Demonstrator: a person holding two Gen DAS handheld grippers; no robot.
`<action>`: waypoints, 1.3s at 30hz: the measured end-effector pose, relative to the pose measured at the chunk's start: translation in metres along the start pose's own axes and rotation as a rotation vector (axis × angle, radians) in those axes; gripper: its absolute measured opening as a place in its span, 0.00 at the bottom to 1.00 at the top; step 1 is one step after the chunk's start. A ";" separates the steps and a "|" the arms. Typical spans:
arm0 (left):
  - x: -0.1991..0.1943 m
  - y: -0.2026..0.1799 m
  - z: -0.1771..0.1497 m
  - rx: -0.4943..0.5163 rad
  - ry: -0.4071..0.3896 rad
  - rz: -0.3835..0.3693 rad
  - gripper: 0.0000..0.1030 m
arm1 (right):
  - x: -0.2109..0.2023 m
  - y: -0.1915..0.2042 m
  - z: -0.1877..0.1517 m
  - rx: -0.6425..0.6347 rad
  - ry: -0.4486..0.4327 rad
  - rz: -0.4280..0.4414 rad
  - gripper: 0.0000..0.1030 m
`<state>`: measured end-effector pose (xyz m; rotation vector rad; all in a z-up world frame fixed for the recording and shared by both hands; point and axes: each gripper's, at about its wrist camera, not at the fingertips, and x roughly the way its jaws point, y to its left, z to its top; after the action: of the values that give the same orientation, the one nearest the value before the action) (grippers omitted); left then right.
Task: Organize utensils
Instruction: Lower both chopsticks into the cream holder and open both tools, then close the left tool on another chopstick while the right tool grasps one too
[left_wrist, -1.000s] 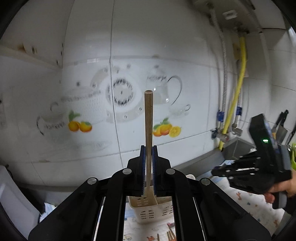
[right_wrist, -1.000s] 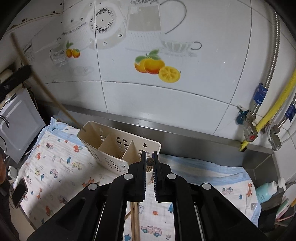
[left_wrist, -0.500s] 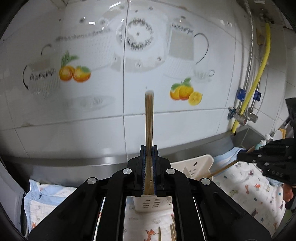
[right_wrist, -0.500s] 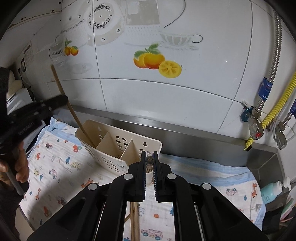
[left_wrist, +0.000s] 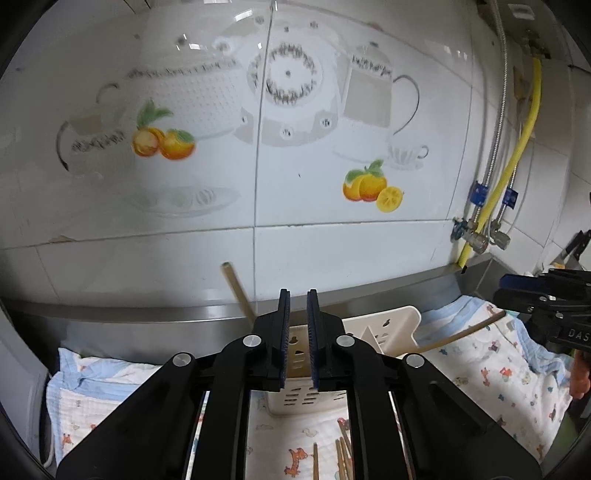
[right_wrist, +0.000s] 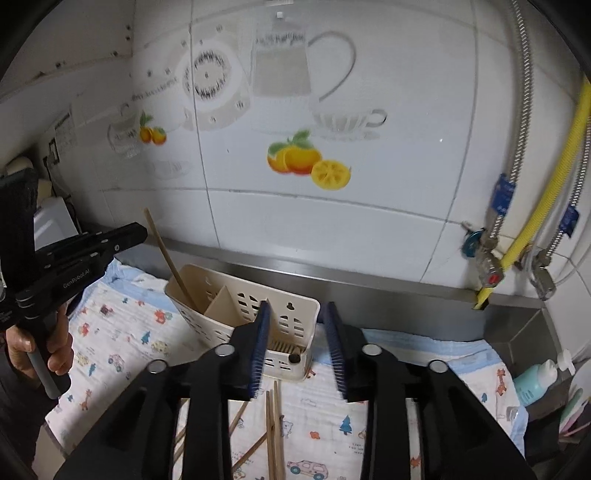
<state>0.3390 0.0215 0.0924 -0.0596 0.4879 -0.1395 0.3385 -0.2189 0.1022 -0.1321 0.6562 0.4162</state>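
Right wrist view: I see the cream slotted utensil holder (right_wrist: 284, 325) on the worktop's printed cloth (right_wrist: 122, 350).
Wooden stick (right_wrist: 168, 258): leans in the holder's left compartment.
Chopsticks (right_wrist: 273, 424): loose on cloth.
Left tool (left_wrist: 298, 332): just been opening, narrow gap, empty.
Right tool (right_wrist: 297, 347): just been opening, empty.

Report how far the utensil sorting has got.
Done: one chopstick leans in the end compartment of the cream holder. In hand: nothing; the left gripper and right gripper have just been opening, nothing between their jaws. Left: several loose chopsticks lie on the printed cloth.
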 end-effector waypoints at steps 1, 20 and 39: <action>-0.007 0.000 0.000 -0.001 -0.008 0.001 0.15 | -0.006 0.001 -0.003 -0.002 -0.008 -0.003 0.31; -0.109 -0.003 -0.131 -0.005 0.066 -0.005 0.28 | -0.015 0.014 -0.195 0.037 0.152 0.033 0.21; -0.105 0.001 -0.249 -0.059 0.280 -0.017 0.28 | 0.032 0.009 -0.252 0.036 0.272 0.068 0.10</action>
<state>0.1304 0.0326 -0.0784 -0.1027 0.7715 -0.1513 0.2151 -0.2624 -0.1153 -0.1338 0.9379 0.4556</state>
